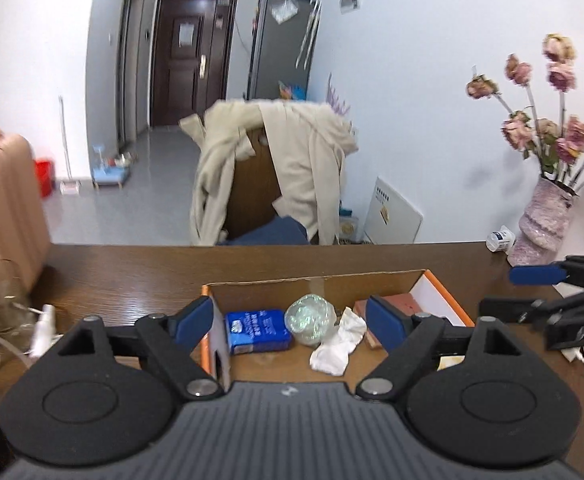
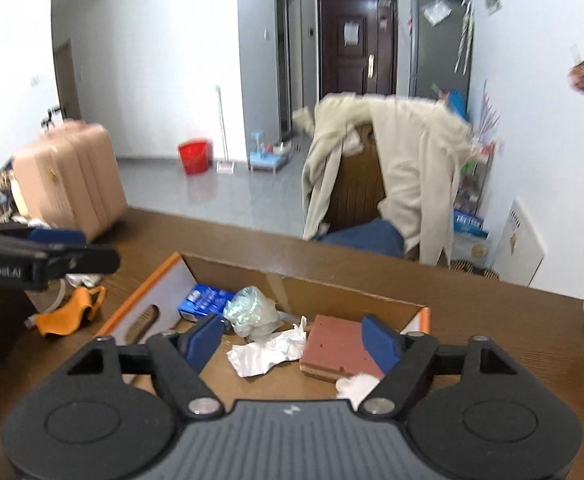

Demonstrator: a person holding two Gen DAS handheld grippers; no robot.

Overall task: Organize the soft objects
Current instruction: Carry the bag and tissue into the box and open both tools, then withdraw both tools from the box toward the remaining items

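**Both grippers spread wide and empty above the open cardboard box**

The left gripper (image 1: 292,322) hangs over the near edge of the cardboard box (image 1: 312,286), its blue pads (image 1: 191,320) far apart and pressing on nothing; the box contents only show through the gap behind them. The right gripper (image 2: 292,340) hangs the same way over the same box, jaws wide and holding nothing.

Inside the box, from left to right in the left wrist view: a blue tissue packet (image 1: 258,332) beside the left wall, then a wad of clear iridescent plastic wrap (image 1: 310,318) just beside it, a crumpled white tissue (image 1: 338,344) touching the wrap's right side, and a reddish-brown sponge block (image 1: 404,304) toward the right wall. The right wrist view shows a second bit of white fluff (image 2: 358,386) against the block's near corner.

The box sits on a brown wooden table (image 1: 132,276). Left of the box lies an orange cloth (image 2: 70,314). A purple vase of dried roses (image 1: 544,220) stands at the table's far right corner. Beyond the table, a beige coat (image 1: 304,168) drapes over a chair.
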